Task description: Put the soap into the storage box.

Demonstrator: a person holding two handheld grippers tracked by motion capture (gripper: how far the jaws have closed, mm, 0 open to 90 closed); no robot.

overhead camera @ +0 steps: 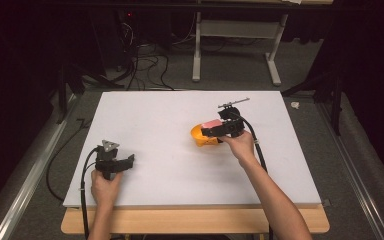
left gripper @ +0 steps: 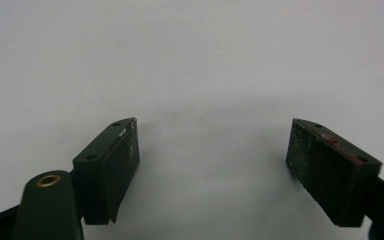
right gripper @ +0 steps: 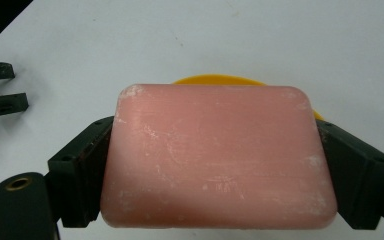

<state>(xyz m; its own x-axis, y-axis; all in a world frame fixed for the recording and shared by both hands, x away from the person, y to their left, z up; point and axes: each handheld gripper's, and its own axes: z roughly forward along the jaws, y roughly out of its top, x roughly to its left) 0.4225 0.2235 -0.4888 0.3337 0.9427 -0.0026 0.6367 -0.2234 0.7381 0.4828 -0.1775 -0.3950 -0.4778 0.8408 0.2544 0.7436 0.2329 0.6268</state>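
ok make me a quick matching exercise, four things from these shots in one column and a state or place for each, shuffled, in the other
Things:
1. pink soap bar
2. yellow dish
3. left hand-held gripper
4. right hand-held gripper

States or places:
A. open above bare white table
B. clamped between two black jaws
C. on the table beneath the bar
D. shut on the bar

Pairs: 1-B, 2-C, 3-A, 4-D
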